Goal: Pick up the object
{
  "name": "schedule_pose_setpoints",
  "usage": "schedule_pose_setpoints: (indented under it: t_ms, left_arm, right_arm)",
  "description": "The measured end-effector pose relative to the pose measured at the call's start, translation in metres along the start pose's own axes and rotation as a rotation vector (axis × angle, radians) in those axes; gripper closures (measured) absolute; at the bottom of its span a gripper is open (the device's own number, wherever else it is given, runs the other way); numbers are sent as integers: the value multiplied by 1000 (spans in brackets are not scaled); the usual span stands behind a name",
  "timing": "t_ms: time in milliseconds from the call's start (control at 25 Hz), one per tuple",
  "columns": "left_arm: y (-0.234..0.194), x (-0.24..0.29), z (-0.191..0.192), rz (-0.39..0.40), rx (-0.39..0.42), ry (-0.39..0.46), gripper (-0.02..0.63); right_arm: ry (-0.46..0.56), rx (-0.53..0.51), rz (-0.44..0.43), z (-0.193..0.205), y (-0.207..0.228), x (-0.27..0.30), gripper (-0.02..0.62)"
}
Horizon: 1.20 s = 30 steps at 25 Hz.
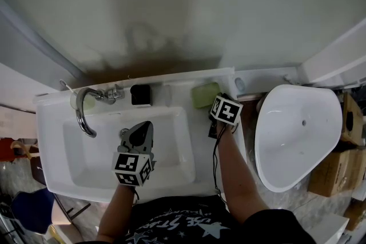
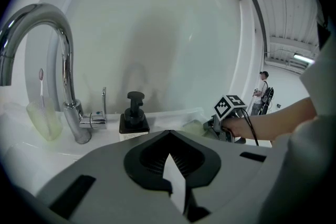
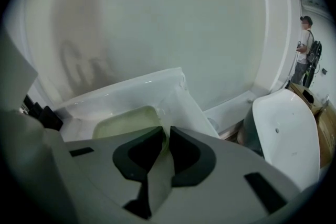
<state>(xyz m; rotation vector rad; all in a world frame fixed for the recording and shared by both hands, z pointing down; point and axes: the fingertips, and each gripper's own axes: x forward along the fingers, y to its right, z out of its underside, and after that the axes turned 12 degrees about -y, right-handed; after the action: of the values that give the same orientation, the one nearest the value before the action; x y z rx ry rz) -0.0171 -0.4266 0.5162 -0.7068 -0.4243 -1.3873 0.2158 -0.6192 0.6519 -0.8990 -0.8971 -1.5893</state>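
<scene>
Just right of the faucet, the left gripper hangs over the sink basin, its forearm reaching straight forward and its jaws together on nothing. Past the black soap dispenser, the pale green dish sits on the sink's back ledge. The right gripper, its forearm stretched forward along the sink's right edge, clamps the dish's near rim.
</scene>
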Motion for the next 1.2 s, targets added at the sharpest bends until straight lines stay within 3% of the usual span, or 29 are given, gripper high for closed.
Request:
schedule_pose_setpoints:
  t_ms: [400, 840, 1200]
  left_arm:
    - [-6, -3, 0, 11, -10, 8, 591]
    - [2, -26, -5, 46, 20, 47, 591]
    - [8, -54, 12, 171, 81, 60, 591]
  right_arm:
    - [16, -17, 5, -1, 4, -5, 554]
    - [120, -27, -38, -4, -8, -57, 557]
    - [198, 19, -6, 43, -13, -114, 559]
